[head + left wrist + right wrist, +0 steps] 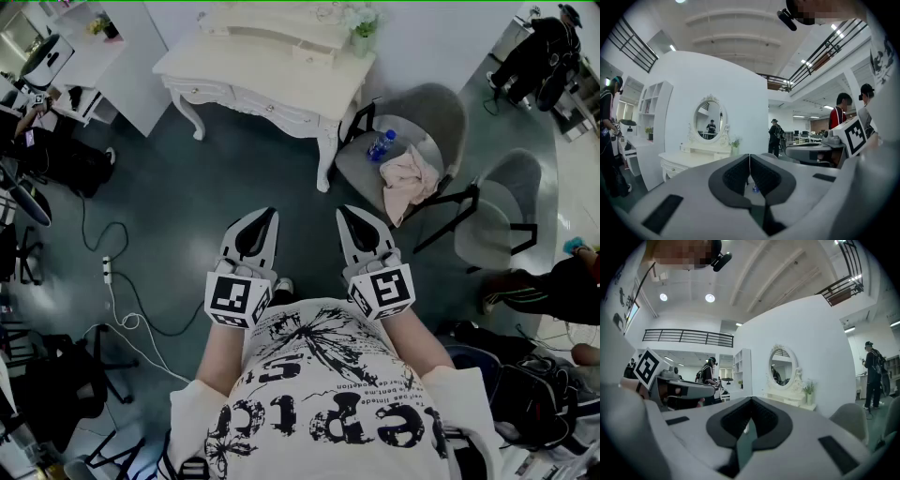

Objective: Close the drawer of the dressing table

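The cream dressing table (pixel 272 58) stands across the dark floor at the top of the head view, with its drawer fronts (pixel 274 110) facing me. From here I cannot tell whether a drawer stands out. Both grippers are held close to my body, far from the table. My left gripper (pixel 269 214) is shut with nothing in it, and so is my right gripper (pixel 344 212). In the left gripper view the shut left gripper (pixel 749 157) points toward the table (pixel 686 160) and its oval mirror (pixel 708 120). The right gripper (pixel 751 401) view shows the table (pixel 793 400) far off.
A grey chair (pixel 441 112) right of the table holds a blue bottle (pixel 379 145) and a pink cloth (pixel 409 178). A second chair (pixel 502 211) stands further right. Cables and a power strip (pixel 107 270) lie on the floor at left. People stand at the room's edges.
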